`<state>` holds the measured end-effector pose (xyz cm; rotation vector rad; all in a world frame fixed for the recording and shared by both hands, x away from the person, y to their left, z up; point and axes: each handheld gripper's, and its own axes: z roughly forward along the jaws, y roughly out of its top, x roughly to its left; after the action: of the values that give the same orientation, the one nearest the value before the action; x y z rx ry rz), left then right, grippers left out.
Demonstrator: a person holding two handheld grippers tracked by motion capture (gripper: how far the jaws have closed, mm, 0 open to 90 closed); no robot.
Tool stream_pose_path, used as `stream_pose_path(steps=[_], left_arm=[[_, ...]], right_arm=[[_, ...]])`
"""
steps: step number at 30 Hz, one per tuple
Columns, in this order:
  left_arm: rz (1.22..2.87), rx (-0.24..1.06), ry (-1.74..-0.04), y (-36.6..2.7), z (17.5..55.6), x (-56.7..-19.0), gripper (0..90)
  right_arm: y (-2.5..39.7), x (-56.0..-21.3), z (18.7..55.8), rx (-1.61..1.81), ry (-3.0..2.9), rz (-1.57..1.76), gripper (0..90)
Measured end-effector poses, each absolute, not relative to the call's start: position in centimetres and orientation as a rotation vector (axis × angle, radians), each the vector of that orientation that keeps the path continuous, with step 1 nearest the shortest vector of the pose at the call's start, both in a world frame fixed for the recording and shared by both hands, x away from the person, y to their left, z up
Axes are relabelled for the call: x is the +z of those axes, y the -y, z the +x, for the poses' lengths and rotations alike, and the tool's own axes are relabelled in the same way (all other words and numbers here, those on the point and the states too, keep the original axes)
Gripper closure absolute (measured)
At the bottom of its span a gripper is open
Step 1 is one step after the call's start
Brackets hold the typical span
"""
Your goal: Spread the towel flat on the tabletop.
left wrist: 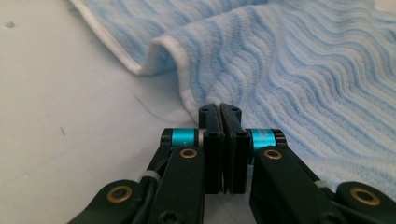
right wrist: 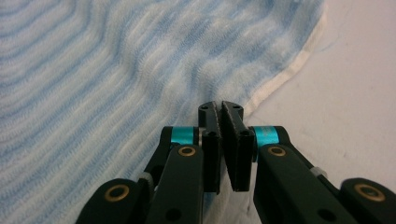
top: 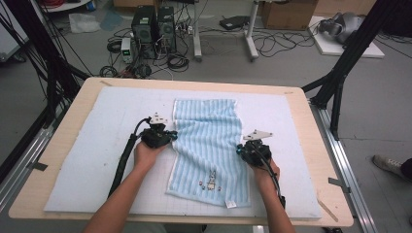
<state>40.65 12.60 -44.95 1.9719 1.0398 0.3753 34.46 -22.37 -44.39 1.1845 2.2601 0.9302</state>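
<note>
Left gripper (top: 167,136) clamped on the left edge of the blue towel (top: 209,141), right gripper (top: 244,149) clamped on its right edge, mid-pad (top: 87,145). Thin bites at the white hem: could slip free on lifting, or drag the towel skewed if pulled unevenly.

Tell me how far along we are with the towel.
Done: the blue towel lies spread flat on the white pad, embroidered end toward the person. In hand: the left tool and right tool each look shut on a long side edge around mid-length. Left: any fold; no layer is doubled over yet.
</note>
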Motion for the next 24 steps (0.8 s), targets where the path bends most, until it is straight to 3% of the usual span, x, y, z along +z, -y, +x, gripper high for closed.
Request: stream_pose_path(steps=[11, 12, 13, 15, 18, 24], left_arm=[[1.942, 0.388, -1.113, -13.1, 43.5, -44.9, 86.8], [1.947, 0.387, -1.105, -13.2, 43.4, -45.0, 84.7], [1.937, 0.379, -1.11, -13.2, 43.3, -45.0, 76.5], [1.908, 0.341, -1.113, -13.7, 43.0, -44.8, 55.3], [1.896, 0.29, -1.093, -14.0, 42.2, -44.3, 39.9], [1.795, 0.297, -1.002, -15.4, 38.8, -43.5, 39.9]], right_arm=[[21.5, -44.6, 37.2, 0.924, -2.175, 1.232, 85.4], [21.5, -44.6, 37.2, 0.931, -2.172, 1.243, 84.3], [21.4, -44.7, 37.2, 0.933, -2.166, 1.239, 81.3], [21.4, -44.5, 36.9, 0.938, -2.163, 1.243, 70.1], [21.6, -43.9, 36.3, 0.991, -2.15, 1.254, 53.2], [21.7, -42.4, 34.4, 1.109, -2.095, 1.234, 44.0]])
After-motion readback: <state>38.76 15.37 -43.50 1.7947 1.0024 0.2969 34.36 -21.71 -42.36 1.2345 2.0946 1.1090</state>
